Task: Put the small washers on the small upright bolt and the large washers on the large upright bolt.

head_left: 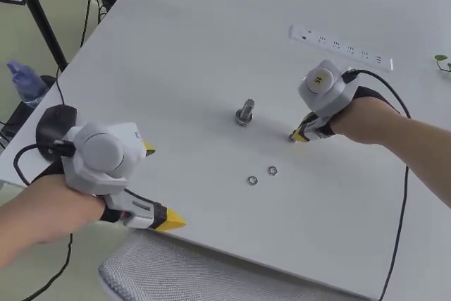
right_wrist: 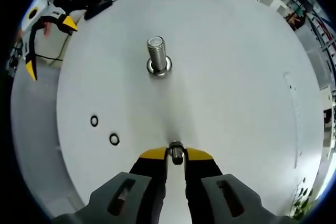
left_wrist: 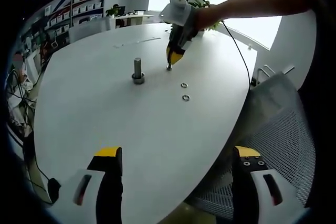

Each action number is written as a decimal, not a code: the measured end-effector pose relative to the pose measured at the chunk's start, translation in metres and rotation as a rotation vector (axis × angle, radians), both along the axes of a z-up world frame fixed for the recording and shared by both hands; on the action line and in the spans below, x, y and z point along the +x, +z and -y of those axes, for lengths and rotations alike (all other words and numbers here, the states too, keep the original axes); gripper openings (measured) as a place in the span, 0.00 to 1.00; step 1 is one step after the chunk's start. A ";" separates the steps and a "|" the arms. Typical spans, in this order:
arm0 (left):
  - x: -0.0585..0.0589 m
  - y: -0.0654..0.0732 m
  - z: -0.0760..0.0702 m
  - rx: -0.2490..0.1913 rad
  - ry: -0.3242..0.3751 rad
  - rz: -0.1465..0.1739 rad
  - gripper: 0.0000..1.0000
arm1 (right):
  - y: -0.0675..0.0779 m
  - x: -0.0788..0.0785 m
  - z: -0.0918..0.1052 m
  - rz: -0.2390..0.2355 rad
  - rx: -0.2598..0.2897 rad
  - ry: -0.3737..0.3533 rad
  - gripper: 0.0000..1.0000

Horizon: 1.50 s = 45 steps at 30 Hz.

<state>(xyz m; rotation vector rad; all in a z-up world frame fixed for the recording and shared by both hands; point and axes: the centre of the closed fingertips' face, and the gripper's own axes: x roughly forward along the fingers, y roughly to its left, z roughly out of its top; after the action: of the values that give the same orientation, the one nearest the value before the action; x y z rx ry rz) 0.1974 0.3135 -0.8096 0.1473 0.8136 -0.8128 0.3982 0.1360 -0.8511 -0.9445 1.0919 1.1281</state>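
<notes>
While nose-down, right claw (head_left: 297,136) tight around small bolt (right_wrist: 176,153).

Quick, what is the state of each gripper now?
Left gripper: open, holding nothing.
Right gripper: closed around the small bolt.

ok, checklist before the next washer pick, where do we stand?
1. Large bolt upright: ok.
2. Two loose washers flat on the table, apart from each other, nothing over them: ok.
3. Left gripper jaws open and holding nothing: ok.
4. Right gripper free for a pick: not ok, its jaws are closed around a small metal part.
5. Whether that part is the small bolt or a washer on it: cannot tell.
</notes>
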 end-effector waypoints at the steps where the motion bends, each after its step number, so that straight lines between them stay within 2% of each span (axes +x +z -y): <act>1: 0.000 0.000 0.000 -0.002 0.000 -0.001 0.86 | 0.000 0.000 0.000 0.000 -0.001 0.001 0.12; 15: 0.002 -0.002 -0.003 -0.001 -0.005 -0.016 0.84 | -0.006 -0.003 -0.001 -0.008 -0.008 0.007 0.12; 23: 0.003 -0.001 0.000 -0.008 -0.006 -0.012 0.84 | -0.007 -0.006 0.000 -0.003 -0.011 0.009 0.13; 33: 0.000 -0.004 -0.002 -0.010 -0.007 -0.022 0.83 | -0.015 0.004 0.002 0.000 -0.012 0.011 0.13; 45: 0.001 -0.007 -0.001 -0.015 -0.023 -0.024 0.83 | -0.011 -0.001 0.001 0.003 -0.016 0.010 0.13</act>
<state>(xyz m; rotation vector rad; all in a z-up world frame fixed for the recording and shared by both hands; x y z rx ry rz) 0.1985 0.3142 -0.8168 0.1341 0.8296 -0.8440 0.3970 0.1350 -0.8617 -0.9650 1.0962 1.1268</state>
